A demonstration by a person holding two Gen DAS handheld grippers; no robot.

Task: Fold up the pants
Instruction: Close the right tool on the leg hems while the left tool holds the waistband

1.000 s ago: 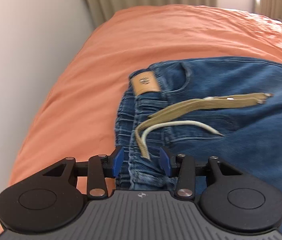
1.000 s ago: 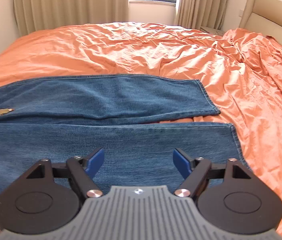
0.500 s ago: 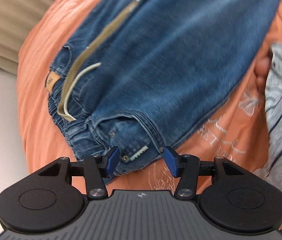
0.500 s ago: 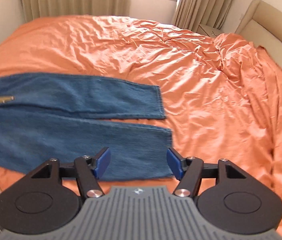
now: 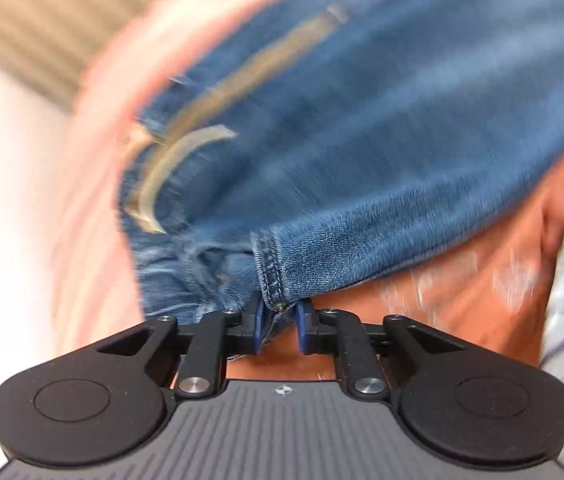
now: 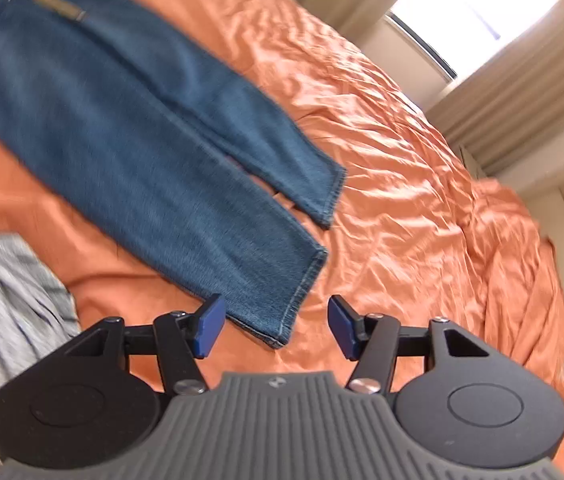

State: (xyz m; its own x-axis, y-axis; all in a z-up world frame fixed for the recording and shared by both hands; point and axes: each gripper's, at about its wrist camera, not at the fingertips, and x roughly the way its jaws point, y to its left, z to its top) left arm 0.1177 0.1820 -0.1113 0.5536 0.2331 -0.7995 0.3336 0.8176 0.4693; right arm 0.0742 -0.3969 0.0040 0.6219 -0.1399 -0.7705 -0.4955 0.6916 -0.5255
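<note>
Jeans lie spread flat across the orange bedspread, waist toward the far left corner of the bed, both legs running side by side toward the near right. A tan drawstring trails over the denim near the waistband.

At the waist end, the left gripper has its blue pads drawn in narrow, with a stitched corner of the waistband pinched between them. The denim seam runs straight down into the gap and a little cloth shows below the pads, so the pants sit right in the grip there. This view is smeared with motion blur, and finer detail of the waistband is hard to make out.

At the other end, the right gripper stands with its pads spread wide and nothing between them. The hem of the nearer leg lies just ahead of it, its corner reaching down into the space between the two pads, though whether either pad touches the cloth I cannot tell. The farther leg's hem sits well beyond.

Striped grey fabric shows at the left edge of the right wrist view, beside the bed. Beige curtains and a bright window stand behind.
</note>
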